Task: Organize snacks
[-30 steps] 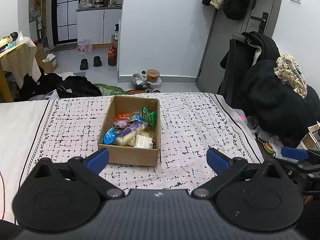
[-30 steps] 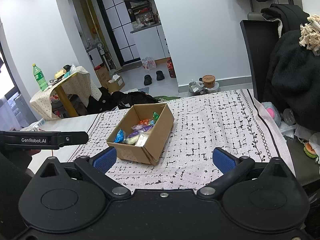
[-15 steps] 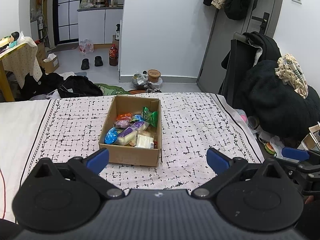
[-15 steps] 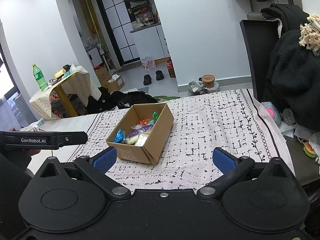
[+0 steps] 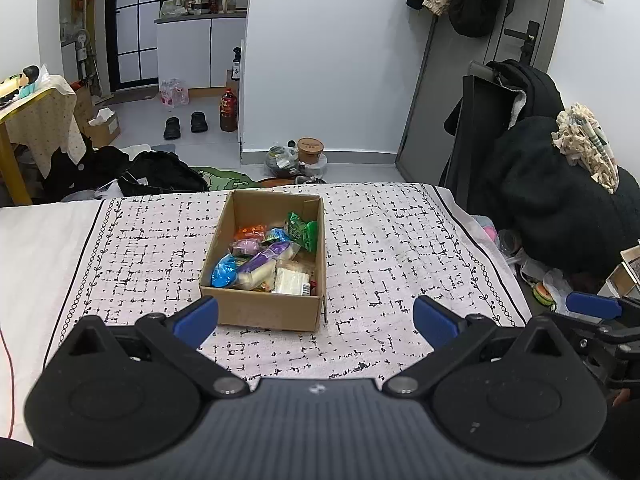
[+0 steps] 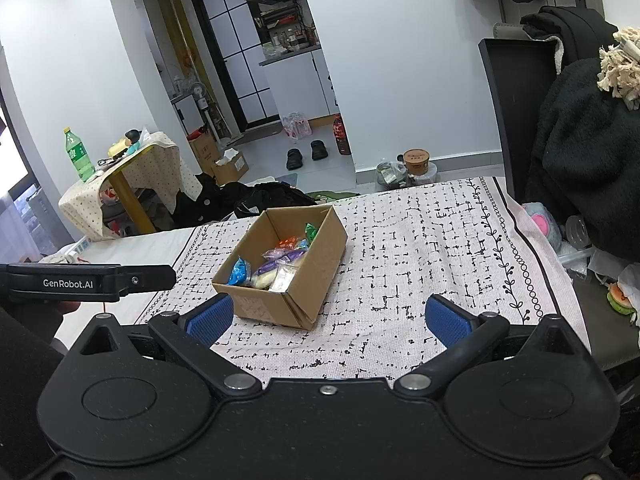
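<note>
Left wrist view: left gripper (image 5: 316,316) and right gripper (image 6: 328,318) are both spread wide and empty, short of the cardboard box (image 5: 262,312) of snacks (image 5: 268,260) on the patterned cloth (image 5: 400,248). Slippery wrappers, seemingly loosely piled, may slide from a pinch.

box (image 5: 260,312) brown | cloth (image 5: 400,248) white, black dashes | claw pads (image 5: 196,318) blue

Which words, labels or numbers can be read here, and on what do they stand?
"GenRobot.AI": on the side of the left gripper, seen from the right wrist.
Snack packets in the box: print too small to read.
Tub on the floor: label blurred.
Green bottle: label unreadable.
</note>
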Motion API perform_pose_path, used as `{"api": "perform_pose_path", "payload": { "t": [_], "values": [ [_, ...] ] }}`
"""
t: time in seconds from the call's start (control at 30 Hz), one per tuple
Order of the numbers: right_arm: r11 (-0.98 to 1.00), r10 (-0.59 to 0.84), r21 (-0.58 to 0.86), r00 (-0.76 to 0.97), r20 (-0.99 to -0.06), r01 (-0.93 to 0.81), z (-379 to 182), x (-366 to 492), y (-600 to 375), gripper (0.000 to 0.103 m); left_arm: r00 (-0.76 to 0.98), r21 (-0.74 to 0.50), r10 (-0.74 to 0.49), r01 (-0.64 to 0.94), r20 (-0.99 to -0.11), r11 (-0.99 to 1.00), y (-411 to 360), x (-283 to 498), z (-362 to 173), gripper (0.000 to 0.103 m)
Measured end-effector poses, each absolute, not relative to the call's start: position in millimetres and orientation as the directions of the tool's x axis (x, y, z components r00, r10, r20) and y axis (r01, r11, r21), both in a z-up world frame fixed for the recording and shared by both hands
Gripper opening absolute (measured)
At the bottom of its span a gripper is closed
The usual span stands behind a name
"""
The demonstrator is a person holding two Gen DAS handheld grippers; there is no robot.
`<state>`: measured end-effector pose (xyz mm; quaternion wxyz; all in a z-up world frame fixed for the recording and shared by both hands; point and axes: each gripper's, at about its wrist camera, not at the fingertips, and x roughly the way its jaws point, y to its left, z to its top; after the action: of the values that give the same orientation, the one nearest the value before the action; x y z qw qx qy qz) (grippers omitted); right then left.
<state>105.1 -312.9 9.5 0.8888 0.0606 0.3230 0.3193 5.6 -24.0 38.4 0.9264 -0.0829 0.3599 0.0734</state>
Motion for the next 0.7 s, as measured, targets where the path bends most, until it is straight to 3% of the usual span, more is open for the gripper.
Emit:
{"api": "perform_pose_path", "payload": {
  "t": [0.7],
  "values": [
    [0.797,0.597,0.316,0.592,-0.542,-0.515,8.0,104.7,-313.0,0.103,0.733,-0.105,0.074,-0.196,-0.676,0.975,-23.1,4.9,37.6,0.103]
  ]
}}
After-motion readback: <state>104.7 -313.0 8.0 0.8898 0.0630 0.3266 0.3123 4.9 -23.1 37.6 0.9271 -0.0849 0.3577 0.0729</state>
